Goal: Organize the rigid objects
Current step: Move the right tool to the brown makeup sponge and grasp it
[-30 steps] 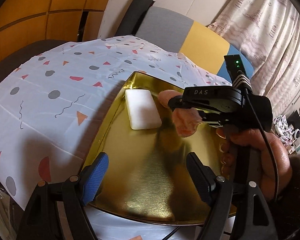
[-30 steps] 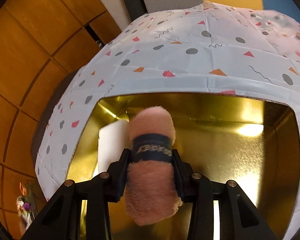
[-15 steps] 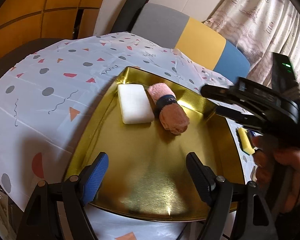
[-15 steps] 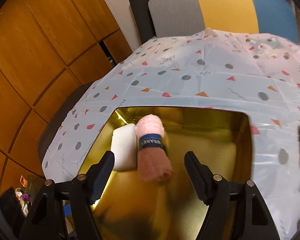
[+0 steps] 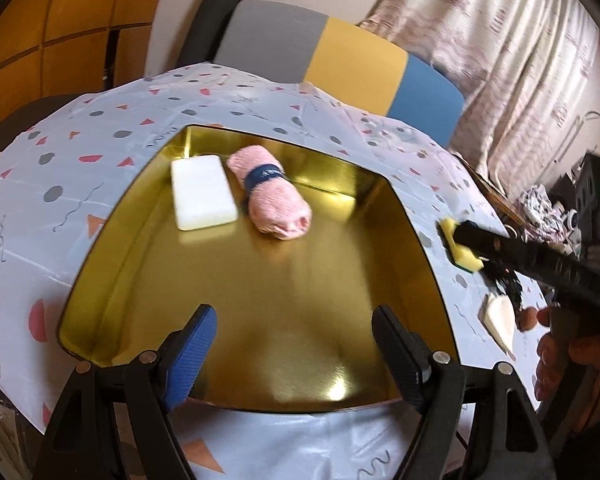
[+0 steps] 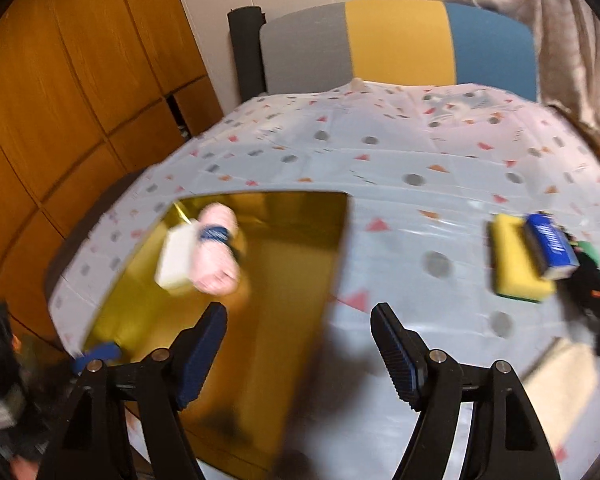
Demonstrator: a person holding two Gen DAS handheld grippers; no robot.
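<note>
Both my hand-held grippers [image 5: 292, 344] [image 6: 298, 344] gaped empty | pink towel roll [image 5: 274, 204] beside white block [image 5: 200, 192] in gold tray [image 5: 260, 300] | only right view showed blue box [image 6: 550, 246] against yellow sponge [image 6: 514, 268].

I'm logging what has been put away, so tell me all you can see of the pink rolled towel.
The pink rolled towel looks like soft terry cloth, rolled into a thick cylinder with a dark blue printed band around it. It lies on its side in the gold tray, close beside the white block. No fingers touch it.

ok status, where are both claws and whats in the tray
Left claw open, over gold tray. Right claw open, empty. Pink towel roll beside white block in tray. Yellow sponge on the cloth, path unobstructed.
</note>
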